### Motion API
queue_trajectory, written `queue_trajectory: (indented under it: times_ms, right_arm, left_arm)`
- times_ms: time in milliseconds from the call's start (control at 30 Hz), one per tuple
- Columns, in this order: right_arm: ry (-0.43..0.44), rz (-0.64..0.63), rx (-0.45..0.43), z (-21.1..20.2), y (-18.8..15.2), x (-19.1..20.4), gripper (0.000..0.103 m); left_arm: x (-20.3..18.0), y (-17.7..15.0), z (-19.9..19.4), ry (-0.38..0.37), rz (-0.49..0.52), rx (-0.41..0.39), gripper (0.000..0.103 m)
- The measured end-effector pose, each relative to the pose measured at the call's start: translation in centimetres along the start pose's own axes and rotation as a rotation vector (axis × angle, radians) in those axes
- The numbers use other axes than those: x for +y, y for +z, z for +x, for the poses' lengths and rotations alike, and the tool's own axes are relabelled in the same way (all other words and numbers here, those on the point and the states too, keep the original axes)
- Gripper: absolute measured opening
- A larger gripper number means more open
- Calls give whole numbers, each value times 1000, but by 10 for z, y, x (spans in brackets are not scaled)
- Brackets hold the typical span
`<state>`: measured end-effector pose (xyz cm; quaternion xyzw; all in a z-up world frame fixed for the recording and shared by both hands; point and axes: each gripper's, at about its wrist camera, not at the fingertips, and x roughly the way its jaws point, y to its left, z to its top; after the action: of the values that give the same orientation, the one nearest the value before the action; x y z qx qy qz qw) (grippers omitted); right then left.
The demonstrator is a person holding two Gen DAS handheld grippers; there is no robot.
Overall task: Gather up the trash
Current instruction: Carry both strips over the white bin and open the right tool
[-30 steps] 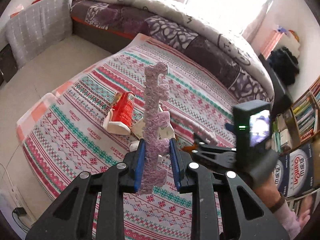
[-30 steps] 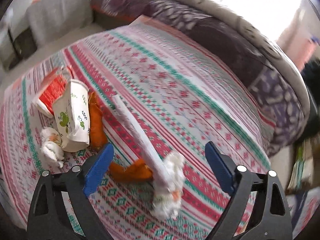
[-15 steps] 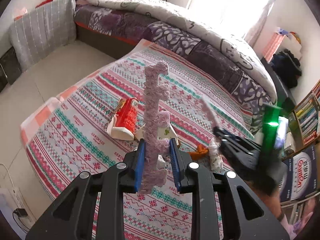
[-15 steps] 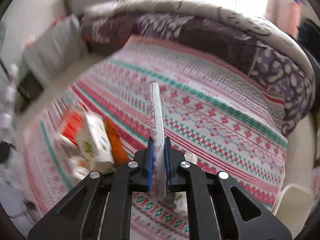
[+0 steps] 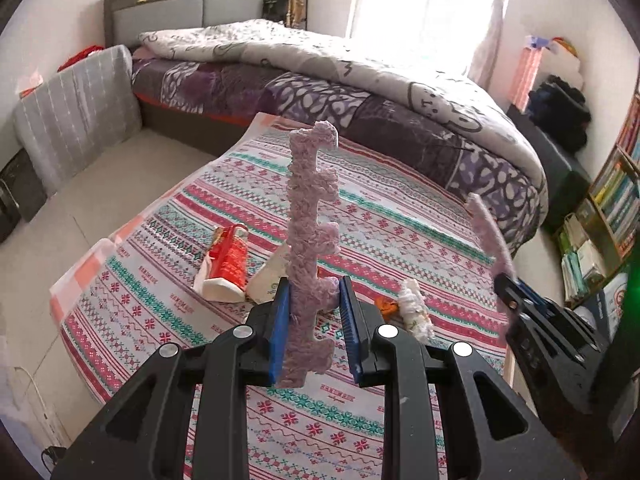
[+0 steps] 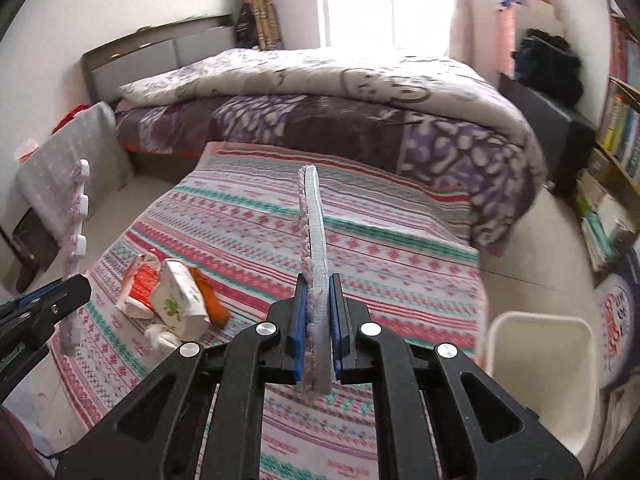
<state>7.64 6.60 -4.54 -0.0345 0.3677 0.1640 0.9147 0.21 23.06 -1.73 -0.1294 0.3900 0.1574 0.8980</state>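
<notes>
My left gripper (image 5: 314,324) is shut on a pink toothed foam strip (image 5: 310,216) that stands upright above the patterned mat (image 5: 400,236). My right gripper (image 6: 318,332) is shut on a second, thin pink-and-white foam strip (image 6: 314,236), seen edge-on and raised over the mat (image 6: 392,240). On the mat lie a red-and-white packet (image 5: 228,258), a white paper cup (image 5: 270,276), an orange scrap (image 5: 386,304) and a crumpled white tissue (image 5: 416,314). They show in the right wrist view as the packet (image 6: 138,292), the cup (image 6: 180,302) and the orange scrap (image 6: 208,294).
A white bin (image 6: 540,364) stands at the mat's right edge on the floor. A bed with a purple quilt (image 5: 320,76) runs behind the mat. Bookshelves (image 5: 612,208) stand at the right. A grey cushion (image 5: 76,116) leans at the left wall.
My right gripper has shut on the thin foam strip and lifted it off the mat. Both grippers have risen and pulled back; the left still holds its strip.
</notes>
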Motion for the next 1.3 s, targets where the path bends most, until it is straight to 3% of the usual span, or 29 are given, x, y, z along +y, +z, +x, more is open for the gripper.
queue_trajectory:
  times_ms: [400, 867, 1300]
  right_arm:
    - [-47, 152, 48, -13, -32, -59, 9]
    - [-89, 227, 74, -23, -35, -114, 9]
    - [-180, 304, 107, -34, -44, -179, 10]
  left_arm:
    - [-45, -19, 9, -16, 87, 3, 25]
    - [-115, -39, 20, -84, 199, 21, 25]
    - [-184, -65, 25, -165, 308, 43, 25]
